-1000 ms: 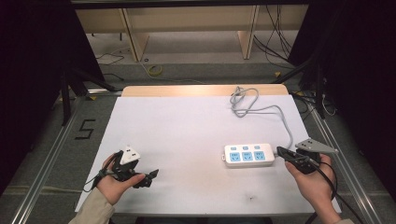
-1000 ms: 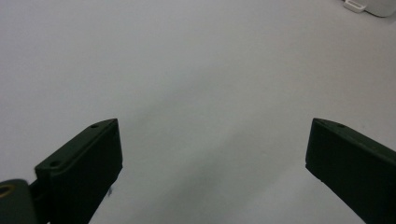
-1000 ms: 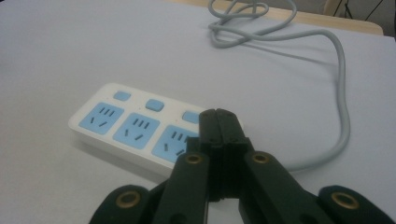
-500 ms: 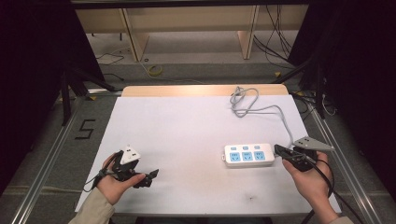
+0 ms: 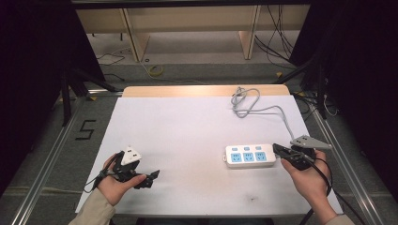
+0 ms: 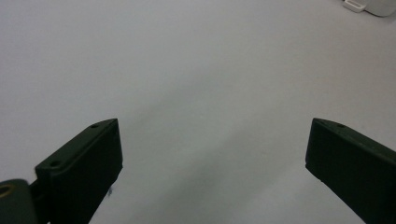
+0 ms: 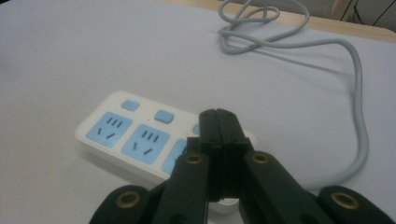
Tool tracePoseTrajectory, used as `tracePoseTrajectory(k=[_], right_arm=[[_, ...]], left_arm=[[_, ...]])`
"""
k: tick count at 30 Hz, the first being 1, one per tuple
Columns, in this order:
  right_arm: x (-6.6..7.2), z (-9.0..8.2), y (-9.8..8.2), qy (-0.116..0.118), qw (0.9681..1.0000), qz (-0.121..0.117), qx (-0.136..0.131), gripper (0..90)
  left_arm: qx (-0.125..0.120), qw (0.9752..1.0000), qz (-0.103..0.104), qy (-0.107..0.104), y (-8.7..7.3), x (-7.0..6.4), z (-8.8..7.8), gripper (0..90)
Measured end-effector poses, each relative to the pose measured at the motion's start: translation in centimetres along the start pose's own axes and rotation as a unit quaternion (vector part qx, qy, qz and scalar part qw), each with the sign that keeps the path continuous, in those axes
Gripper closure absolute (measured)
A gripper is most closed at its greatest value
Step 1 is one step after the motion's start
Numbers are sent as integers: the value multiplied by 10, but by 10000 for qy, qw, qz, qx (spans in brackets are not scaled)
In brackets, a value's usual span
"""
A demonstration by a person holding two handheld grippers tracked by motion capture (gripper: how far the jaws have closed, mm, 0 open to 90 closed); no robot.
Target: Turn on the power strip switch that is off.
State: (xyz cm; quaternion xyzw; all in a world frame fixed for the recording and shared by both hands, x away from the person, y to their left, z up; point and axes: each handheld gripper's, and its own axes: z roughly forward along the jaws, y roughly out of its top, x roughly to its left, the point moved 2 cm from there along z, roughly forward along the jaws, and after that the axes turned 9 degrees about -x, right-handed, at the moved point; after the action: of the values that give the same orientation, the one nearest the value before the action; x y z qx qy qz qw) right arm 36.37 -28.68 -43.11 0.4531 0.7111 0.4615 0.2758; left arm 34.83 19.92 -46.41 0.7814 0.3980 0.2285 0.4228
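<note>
A white power strip [image 5: 248,156] with blue sockets and buttons lies flat at the right of the white table cover [image 5: 187,126]. Its grey cable [image 5: 253,108] runs back in loops to the far edge. My right gripper [image 5: 278,149] is shut with nothing between its jaws, its tip just over the strip's right end. In the right gripper view the closed jaws [image 7: 219,116] stand above the strip [image 7: 130,135], with the cable [image 7: 327,51] curving behind. My left gripper [image 5: 141,176] rests low at the front left, open and holding nothing [image 6: 212,154].
A wooden table edge [image 5: 187,90] shows beyond the white cover. Metal rails [image 5: 51,154] run along both sides of the table. A corner of the power strip [image 6: 373,5] shows far off in the left gripper view. Wide bare cover lies between the two hands.
</note>
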Motion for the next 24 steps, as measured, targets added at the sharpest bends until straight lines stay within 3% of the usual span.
tracePoseTrajectory(k=[24], right_arm=[[7,12,6,107,9999,-59,57,900]], left_arm=[[1,10000,-20,-9,0,-1,1,34]])
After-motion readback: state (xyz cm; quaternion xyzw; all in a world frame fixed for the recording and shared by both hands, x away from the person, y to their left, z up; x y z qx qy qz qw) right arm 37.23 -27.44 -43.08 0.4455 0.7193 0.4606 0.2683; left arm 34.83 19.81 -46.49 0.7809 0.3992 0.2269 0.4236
